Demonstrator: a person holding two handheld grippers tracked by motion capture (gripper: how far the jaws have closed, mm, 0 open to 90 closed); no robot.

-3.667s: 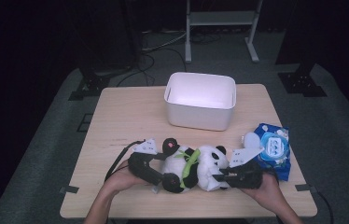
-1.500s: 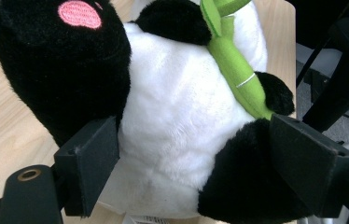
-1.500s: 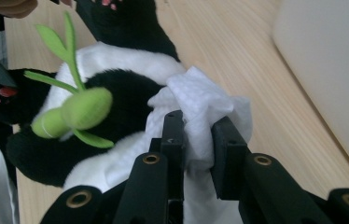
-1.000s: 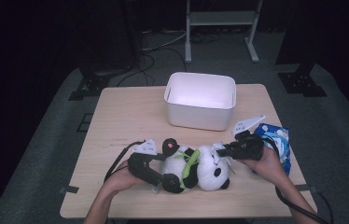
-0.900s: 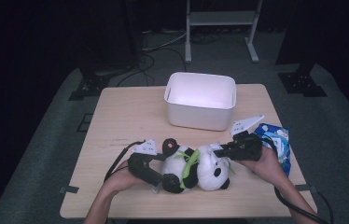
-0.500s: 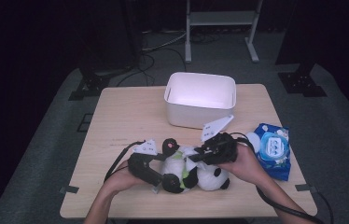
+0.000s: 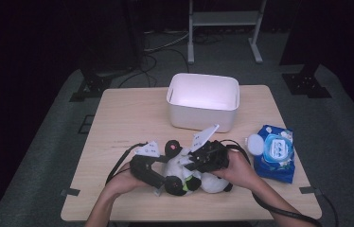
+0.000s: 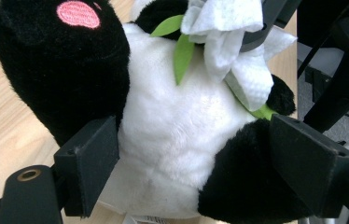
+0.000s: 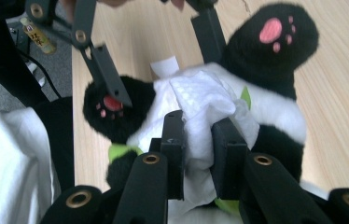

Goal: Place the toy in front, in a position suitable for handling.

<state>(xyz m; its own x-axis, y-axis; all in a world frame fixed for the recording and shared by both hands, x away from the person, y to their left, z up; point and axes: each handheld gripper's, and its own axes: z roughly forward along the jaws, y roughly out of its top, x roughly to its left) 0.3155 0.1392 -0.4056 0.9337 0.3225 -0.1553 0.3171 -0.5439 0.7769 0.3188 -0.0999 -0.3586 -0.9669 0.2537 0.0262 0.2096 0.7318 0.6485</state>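
Note:
A black-and-white panda plush lies on its back near the table's front edge. My left gripper is shut on it, one jaw on each flank of the soft body; my left gripper presses in at both sides. My right gripper hovers over the panda's belly, shut on a crumpled white wipe. In the right gripper view the right gripper pinches the wipe, which rests on the white fur between the pink-padded feet. The same wipe hangs above the belly in the left gripper view.
A white rectangular bin stands behind the panda, mid-table. A blue pack of wet wipes lies at the right with its white lid flipped open. Bare wooden tabletop stretches to the left.
My right gripper has moved left from beside the blue pack to over the panda, carrying the white wipe. The left gripper and the panda have stayed put.

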